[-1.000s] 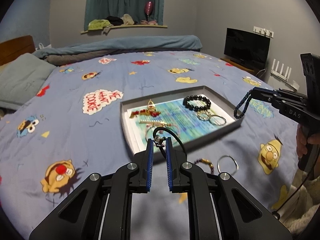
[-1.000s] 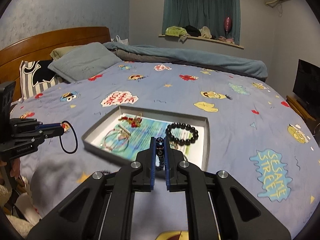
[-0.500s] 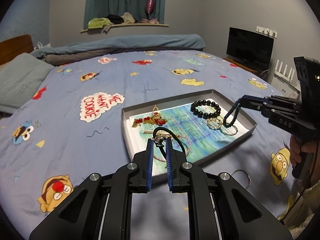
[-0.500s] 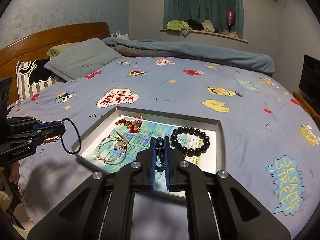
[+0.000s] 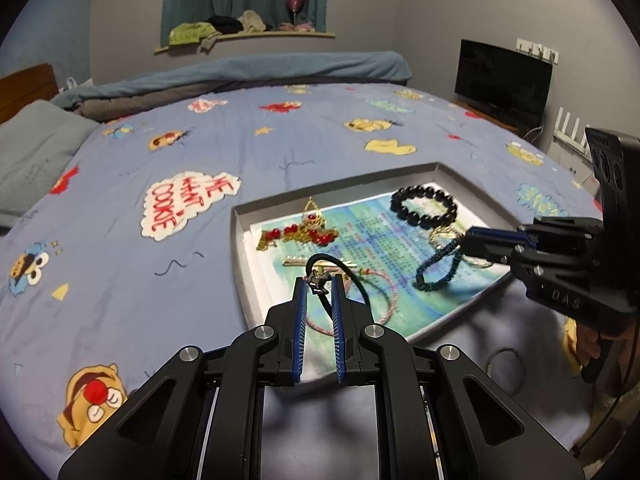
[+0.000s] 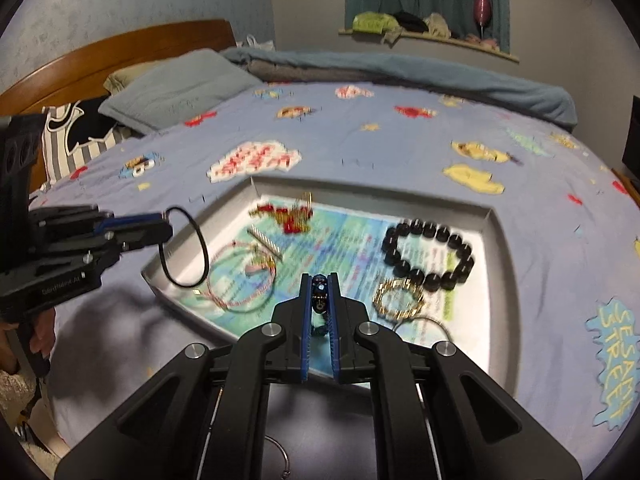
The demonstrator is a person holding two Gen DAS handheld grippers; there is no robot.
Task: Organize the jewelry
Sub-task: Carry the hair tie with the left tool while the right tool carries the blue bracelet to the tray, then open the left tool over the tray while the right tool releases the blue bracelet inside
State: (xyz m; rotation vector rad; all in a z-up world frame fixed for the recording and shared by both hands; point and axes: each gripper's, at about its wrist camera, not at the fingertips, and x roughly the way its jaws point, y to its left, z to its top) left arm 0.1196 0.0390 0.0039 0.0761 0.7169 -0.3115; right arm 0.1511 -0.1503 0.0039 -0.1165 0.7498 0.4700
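A grey tray (image 5: 240, 240) (image 6: 496, 224) lies on the blue bed sheet. In it are a black bead bracelet (image 5: 424, 208) (image 6: 428, 256), a red and gold piece (image 5: 300, 234) (image 6: 284, 216), a pink cord bracelet (image 5: 384, 300) (image 6: 240, 276) and gold rings (image 6: 398, 300). My left gripper (image 5: 319, 282) (image 6: 166, 226) is shut on a black cord loop (image 5: 340, 268) (image 6: 188, 252) over the tray's near edge. My right gripper (image 6: 320, 284) (image 5: 466, 242) is shut on a dark blue bead bracelet (image 5: 436, 268) (image 6: 320, 292) that hangs down onto the tray.
A thin ring (image 5: 508, 368) (image 6: 280, 456) lies on the sheet outside the tray's near side. Pillows (image 6: 176, 88) and a wooden headboard (image 6: 120, 52) are at the bed's head. A folded duvet (image 5: 260, 76) lies along the far side. A TV (image 5: 500, 80) stands on the right.
Both grippers have moved forward over the tray with their loads. The blue bead bracelet has come down from beside the tray's edge to hang onto the tray floor.
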